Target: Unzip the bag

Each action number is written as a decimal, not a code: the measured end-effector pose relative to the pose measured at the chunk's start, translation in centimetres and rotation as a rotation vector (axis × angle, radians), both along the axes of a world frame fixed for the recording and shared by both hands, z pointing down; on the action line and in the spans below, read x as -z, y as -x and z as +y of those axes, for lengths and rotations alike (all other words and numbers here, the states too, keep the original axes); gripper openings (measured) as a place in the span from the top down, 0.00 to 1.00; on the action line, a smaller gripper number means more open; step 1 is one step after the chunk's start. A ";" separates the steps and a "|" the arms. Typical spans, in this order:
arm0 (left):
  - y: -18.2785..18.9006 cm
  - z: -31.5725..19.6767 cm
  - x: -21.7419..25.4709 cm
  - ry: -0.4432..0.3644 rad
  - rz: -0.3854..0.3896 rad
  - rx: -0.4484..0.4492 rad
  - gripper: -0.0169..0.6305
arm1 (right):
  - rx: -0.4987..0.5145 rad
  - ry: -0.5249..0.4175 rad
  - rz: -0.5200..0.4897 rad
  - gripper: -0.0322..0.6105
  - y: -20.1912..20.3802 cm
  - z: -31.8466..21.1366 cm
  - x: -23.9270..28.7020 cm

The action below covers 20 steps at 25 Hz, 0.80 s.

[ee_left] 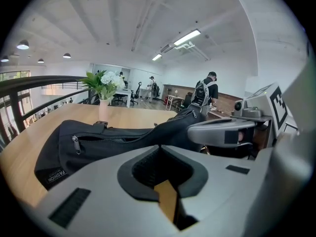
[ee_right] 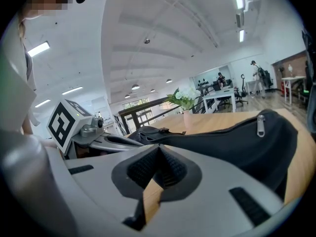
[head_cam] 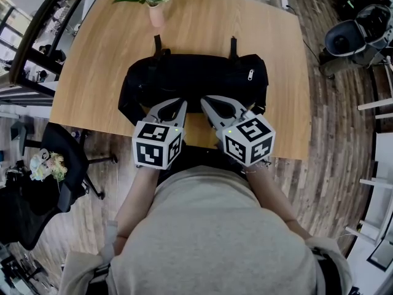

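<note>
The left tool (head_cam: 182, 102) and right tool (head_cam: 205, 101) are both closed with nothing between their jaws. Their tips sit side by side at the near side of the bag (head_cam: 196, 78). The black bag lies lengthwise across the middle of the desk (head_cam: 270, 35), close to its near edge. It looks soft and light and likely to sag or slide, so 1 tool should pin the fabric while the other takes the small metal zip pull (head_cam: 250, 74). A patch (ee_left: 55, 174) near the bag's left end reads "FASHION"; the smaller print beneath is unreadable. 1 vase (head_cam: 156, 14) stands at the far edge.
</note>
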<state>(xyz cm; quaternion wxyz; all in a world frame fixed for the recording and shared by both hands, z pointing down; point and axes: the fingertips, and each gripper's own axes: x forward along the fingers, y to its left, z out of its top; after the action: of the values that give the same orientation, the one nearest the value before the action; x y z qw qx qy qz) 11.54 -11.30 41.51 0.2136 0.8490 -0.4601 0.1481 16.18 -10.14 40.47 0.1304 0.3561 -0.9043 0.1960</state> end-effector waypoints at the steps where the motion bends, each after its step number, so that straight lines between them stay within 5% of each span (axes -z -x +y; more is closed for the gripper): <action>1: 0.0 0.0 0.0 0.000 -0.001 -0.001 0.93 | 0.000 0.001 0.002 0.94 0.0 0.0 0.0; 20: -0.5 0.6 -0.1 0.010 0.013 -0.016 0.93 | 0.010 0.010 0.016 0.94 0.0 0.6 -0.4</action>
<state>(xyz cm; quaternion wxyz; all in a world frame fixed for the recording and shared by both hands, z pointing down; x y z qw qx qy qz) 12.03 -10.70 41.61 0.2196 0.8526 -0.4511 0.1464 16.23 -9.57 40.87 0.1402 0.3524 -0.9041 0.1969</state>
